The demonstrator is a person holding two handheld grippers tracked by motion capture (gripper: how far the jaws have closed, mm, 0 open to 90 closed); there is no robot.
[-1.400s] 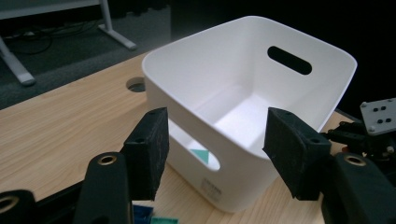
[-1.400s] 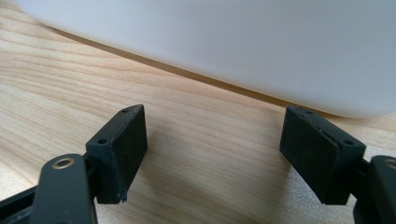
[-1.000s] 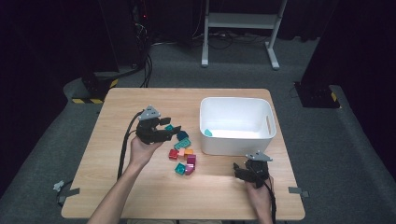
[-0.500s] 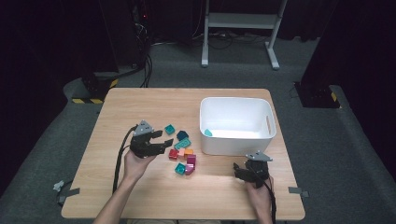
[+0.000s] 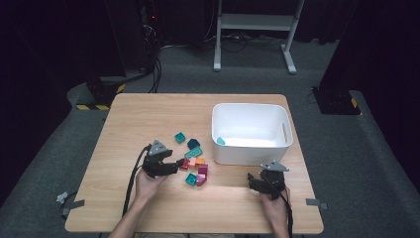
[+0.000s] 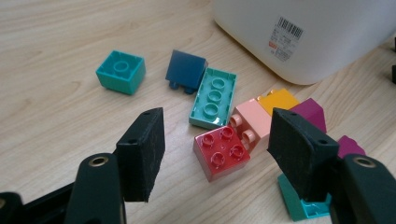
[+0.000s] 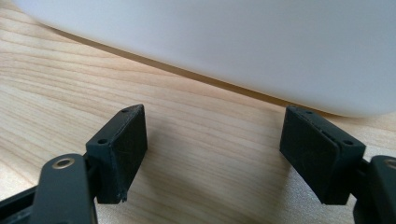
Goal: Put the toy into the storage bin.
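**Left gripper low over the brick pile, jaws spread around the red brick**

Near edge of the tabletop (image 5: 148,208): both forearms come in from the bottom. Right gripper (image 5: 257,184) sits near the near right corner, jaws wide apart with bare wood between them, nothing held; white bin wall close ahead in the right gripper view.

Left gripper (image 5: 177,166) sits left of centre, low over the bricks. Its jaws have just been opening and stand apart. Red brick (image 6: 221,152) lies on the wood between the two pads, studs up, not pressed by either pad.

Just beyond the red brick: peach brick (image 6: 250,122) touching it, orange brick (image 6: 278,100) behind that, magenta brick (image 6: 312,112) to the side. A teal brick (image 6: 299,205) is partly hidden behind the right-hand pad. Long mint brick (image 6: 214,97) lies hollow side up beside the peach one. Dark blue brick (image 6: 186,70) is tipped over, just beyond it. Small teal brick (image 6: 121,71) lies apart, hollow side up.

Farther, toward the right edge: white bin (image 5: 250,151), one teal piece (image 5: 220,141) inside, near its left wall.
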